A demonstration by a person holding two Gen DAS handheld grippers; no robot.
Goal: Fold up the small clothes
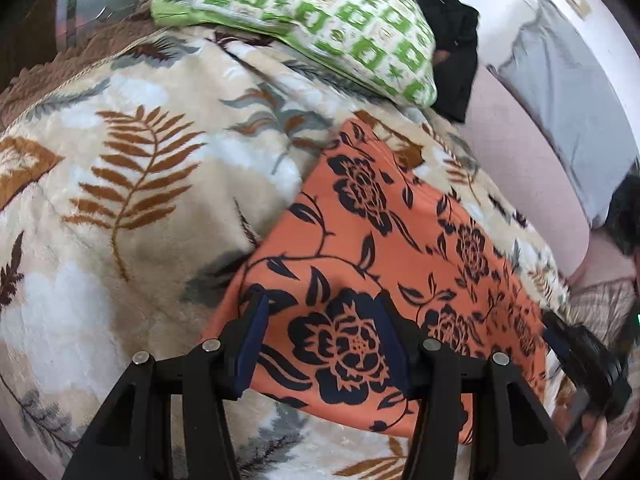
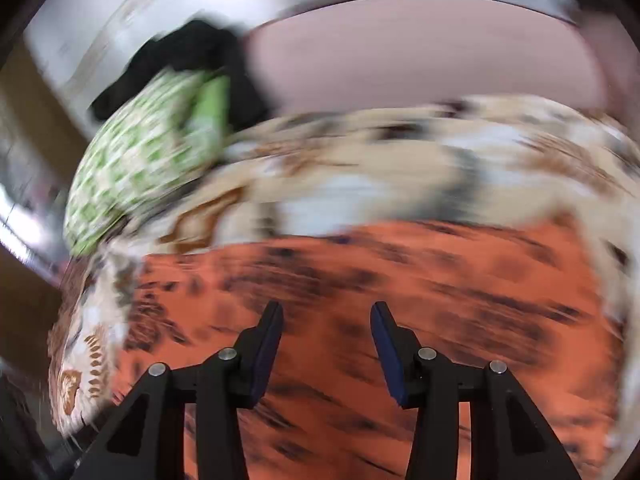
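An orange cloth point(image 1: 384, 240) with a dark floral print lies spread flat on a leaf-patterned blanket point(image 1: 132, 184). My left gripper point(image 1: 322, 304) hovers over the cloth's near left part. It is open, and only the flat print shows between its blue pads. At the right edge of the left wrist view, my right gripper point(image 1: 580, 356) appears as a blurred black shape by the cloth's right side. The right wrist view is smeared by motion. There my right gripper point(image 2: 326, 310) stands open above the orange cloth point(image 2: 400, 320), with nothing between its fingers.
A green-and-white patterned pillow point(image 1: 304, 16) lies at the far side of the blanket, with a black garment point(image 1: 456, 40) behind it. A pinkish sheet point(image 1: 520, 160) and a grey pillow point(image 1: 568, 112) lie to the right. A plaid sleeve point(image 1: 600, 304) shows at the right edge.
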